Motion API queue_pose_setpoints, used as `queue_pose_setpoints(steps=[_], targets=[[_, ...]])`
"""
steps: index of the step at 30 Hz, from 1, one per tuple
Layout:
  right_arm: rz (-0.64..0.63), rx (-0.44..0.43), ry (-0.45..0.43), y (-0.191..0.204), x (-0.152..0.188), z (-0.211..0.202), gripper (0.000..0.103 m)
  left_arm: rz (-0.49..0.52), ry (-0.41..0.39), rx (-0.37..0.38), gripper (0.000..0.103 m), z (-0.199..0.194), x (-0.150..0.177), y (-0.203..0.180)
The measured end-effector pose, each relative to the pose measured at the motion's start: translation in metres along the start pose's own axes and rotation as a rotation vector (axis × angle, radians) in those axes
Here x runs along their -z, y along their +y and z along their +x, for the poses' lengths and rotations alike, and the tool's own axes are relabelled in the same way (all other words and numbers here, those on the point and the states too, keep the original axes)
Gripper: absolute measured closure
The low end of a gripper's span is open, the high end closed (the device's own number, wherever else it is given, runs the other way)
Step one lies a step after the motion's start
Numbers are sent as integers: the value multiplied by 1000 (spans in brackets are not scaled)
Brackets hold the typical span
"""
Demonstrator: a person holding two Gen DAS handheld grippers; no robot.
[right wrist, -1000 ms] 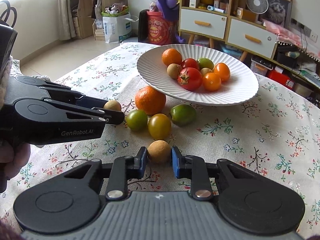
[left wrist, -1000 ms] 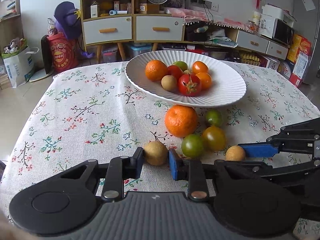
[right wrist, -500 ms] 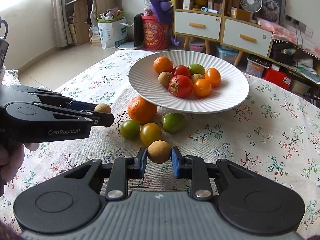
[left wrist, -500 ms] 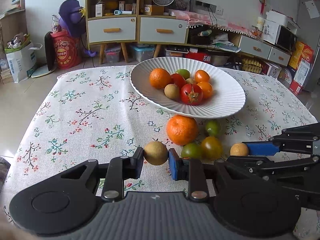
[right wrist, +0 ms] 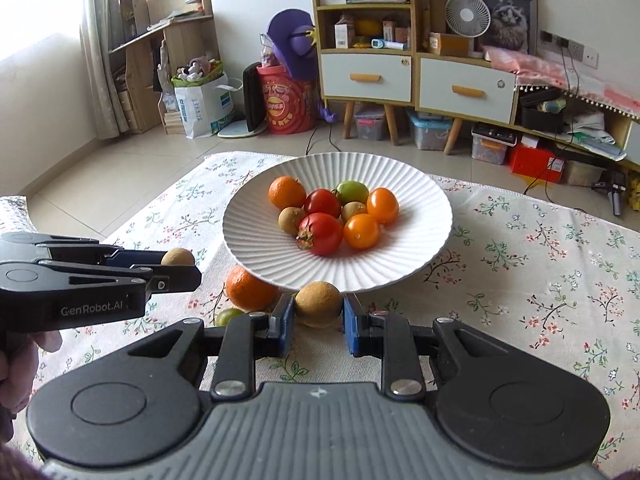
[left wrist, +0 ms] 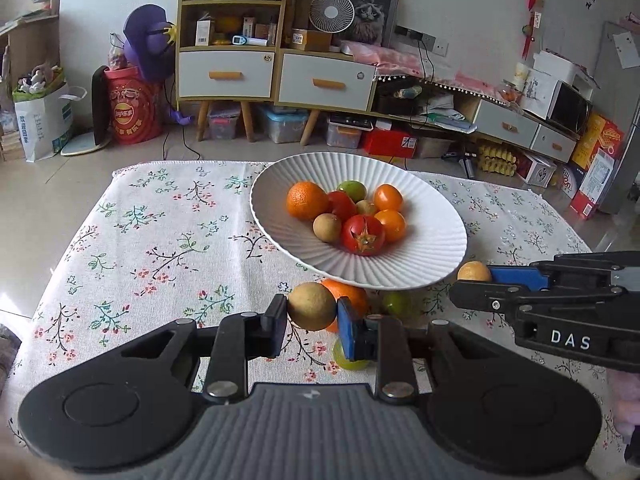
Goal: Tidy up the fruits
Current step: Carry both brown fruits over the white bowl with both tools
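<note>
A white ribbed plate on the floral tablecloth holds several fruits: oranges, tomatoes, brown longans. My left gripper is shut on a brown longan, held above the table just short of the plate's near rim. My right gripper is shut on another brown longan, also raised near the rim. Each gripper shows in the other's view, the right gripper with its longan, the left gripper with its longan.
An orange and green and yellow tomatoes lie on the cloth in front of the plate, partly hidden. Cabinets and clutter stand on the floor beyond the table.
Both grippers have lifted their longans off the cloth and moved up and forward toward the plate's near rim.
</note>
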State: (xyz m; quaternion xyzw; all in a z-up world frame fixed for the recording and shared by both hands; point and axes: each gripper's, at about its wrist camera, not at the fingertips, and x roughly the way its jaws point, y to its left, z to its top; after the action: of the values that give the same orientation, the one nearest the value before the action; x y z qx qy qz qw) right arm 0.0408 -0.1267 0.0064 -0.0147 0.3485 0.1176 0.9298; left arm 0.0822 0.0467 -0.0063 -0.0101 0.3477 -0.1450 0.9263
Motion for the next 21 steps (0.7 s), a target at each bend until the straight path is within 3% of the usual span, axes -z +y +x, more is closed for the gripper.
queue_pose_setpoints(steps=[11, 21], targets=[[95, 47, -56, -29, -26, 13, 80, 10, 0, 24, 80, 21, -16, -26], [221, -4, -29, -55, -40, 37, 80, 36, 15, 30, 80, 54, -26, -56]])
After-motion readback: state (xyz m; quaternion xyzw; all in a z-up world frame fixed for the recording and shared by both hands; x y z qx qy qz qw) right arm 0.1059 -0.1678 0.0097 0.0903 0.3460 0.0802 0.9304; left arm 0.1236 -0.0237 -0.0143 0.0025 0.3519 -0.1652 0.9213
